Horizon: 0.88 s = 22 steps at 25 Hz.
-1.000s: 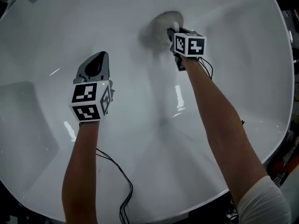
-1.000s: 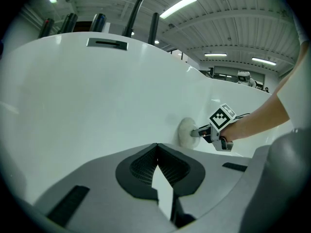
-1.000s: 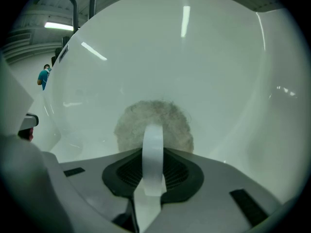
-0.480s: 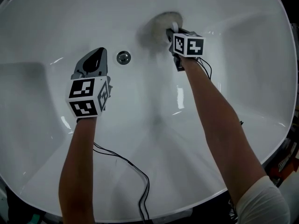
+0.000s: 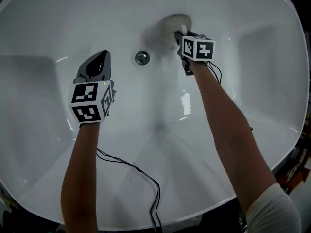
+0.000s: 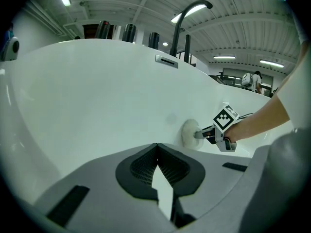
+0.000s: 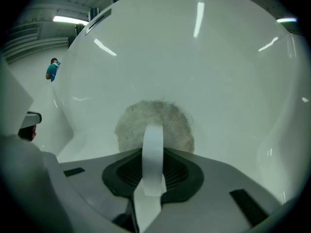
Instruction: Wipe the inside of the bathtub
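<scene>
White bathtub (image 5: 243,144) walls curve all round, drain (image 5: 141,58) at the far middle, just right of which the right gripper (image 5: 179,34) has its jaws clamped on the white strap (image 7: 153,149) of a round fuzzy pad (image 5: 167,27) pressed to the far wall, while the left gripper (image 5: 100,58) hovers at the left, jaws together and empty.

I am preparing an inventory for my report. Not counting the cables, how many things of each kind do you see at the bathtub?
White oval bathtub: 1
Round fluffy grey wiping pad with white strap handle: 1
Round metal drain: 1
Grey handheld grippers: 2 (left gripper, right gripper)
Total: 5
</scene>
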### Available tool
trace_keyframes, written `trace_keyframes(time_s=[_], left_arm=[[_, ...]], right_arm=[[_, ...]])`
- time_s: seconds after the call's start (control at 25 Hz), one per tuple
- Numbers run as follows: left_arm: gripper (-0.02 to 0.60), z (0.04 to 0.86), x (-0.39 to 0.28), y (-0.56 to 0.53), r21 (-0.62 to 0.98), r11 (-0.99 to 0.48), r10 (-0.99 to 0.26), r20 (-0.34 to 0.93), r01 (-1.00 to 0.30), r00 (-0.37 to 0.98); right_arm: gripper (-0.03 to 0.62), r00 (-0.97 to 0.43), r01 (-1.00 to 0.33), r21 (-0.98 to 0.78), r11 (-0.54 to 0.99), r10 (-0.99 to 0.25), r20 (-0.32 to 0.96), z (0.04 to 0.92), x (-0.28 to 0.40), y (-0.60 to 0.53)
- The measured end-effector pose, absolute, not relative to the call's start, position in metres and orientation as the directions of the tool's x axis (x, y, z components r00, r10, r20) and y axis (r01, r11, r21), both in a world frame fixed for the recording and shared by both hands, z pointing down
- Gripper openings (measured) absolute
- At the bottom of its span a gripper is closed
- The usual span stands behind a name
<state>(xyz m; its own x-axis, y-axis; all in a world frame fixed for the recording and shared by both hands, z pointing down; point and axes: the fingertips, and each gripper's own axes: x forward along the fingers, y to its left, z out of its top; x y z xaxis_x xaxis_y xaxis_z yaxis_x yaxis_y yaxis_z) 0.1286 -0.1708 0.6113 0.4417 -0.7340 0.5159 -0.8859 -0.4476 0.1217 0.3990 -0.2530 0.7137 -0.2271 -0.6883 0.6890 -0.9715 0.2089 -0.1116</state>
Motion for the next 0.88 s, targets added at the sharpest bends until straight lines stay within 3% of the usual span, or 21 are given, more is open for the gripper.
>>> trace_keyframes(time_s=[0.28, 0.56, 0.88], left_arm=[[0.011, 0.603, 0.112, -0.174, 0.123, -0.437, -0.731, 0.528, -0.891, 0.432], [0.011, 0.582, 0.033, -0.178, 0.107, -0.437, -0.697, 0.587, -0.893, 0.412], [0.011, 0.594, 0.013, -0.167, 0.149, -0.456, -0.712, 0.53, -0.877, 0.46]], right_arm=[[0.095, -0.262, -0.963, -0.14, 0.232, -0.669, 0.695, 0.712, 0.367, -0.253], [0.095, -0.332, -0.942, -0.211, 0.262, -0.633, 0.699, 0.701, 0.248, -0.256], [0.095, -0.337, -0.94, -0.204, 0.274, -0.658, 0.674, 0.713, 0.185, -0.252]])
